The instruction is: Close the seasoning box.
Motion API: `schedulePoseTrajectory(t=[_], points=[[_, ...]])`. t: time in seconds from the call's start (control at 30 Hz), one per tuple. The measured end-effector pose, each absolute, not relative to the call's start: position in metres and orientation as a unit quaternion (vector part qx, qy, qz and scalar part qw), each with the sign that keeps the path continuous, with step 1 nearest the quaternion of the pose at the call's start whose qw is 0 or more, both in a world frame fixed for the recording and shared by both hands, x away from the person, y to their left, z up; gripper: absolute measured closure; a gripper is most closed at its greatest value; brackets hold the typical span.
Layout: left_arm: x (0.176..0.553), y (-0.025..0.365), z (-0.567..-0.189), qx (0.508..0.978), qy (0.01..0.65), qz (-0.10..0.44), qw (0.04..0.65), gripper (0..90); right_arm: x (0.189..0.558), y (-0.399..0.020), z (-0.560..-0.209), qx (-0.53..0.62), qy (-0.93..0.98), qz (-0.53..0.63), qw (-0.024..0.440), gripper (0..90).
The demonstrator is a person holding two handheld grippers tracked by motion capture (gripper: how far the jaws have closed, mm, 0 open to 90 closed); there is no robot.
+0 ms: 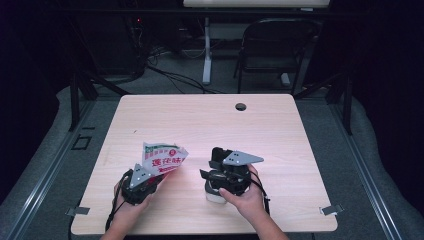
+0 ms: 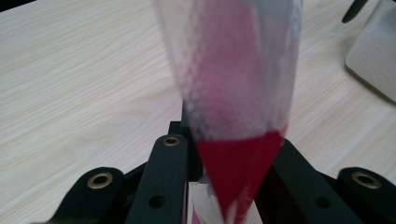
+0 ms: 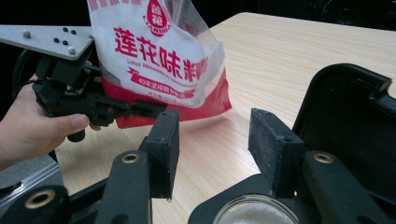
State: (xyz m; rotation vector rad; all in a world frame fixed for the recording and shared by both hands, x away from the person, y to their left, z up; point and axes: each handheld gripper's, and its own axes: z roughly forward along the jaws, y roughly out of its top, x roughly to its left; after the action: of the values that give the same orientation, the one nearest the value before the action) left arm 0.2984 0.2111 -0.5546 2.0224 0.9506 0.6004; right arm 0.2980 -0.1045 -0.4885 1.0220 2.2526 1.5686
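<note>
Spill risk: left tool (image 1: 150,178) pinches the seasoning bag (image 1: 164,157) by one lower corner, lifted off the desk (image 1: 280,130), so powder could shift and slip it loose (right tool (image 3: 212,140) gapes empty over a white-filled jar (image 3: 256,212)).

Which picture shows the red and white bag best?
The right gripper view: the bag faces that camera, lettering sharp, its bottom edge pinched by the left gripper. The high view shows it small; the left gripper view shows a blurred edge-on strip.
</note>
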Motion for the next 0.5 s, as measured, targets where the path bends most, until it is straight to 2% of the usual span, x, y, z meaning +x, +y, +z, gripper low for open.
schedulePoseTrajectory(t=[0.5], points=[[0.309, 0.252, -0.545, 0.762, 0.441, 0.272, 0.389, 77.4, 0.298, -0.106, -0.490, 0.350, 0.765, 0.529, 0.111, 53.1]])
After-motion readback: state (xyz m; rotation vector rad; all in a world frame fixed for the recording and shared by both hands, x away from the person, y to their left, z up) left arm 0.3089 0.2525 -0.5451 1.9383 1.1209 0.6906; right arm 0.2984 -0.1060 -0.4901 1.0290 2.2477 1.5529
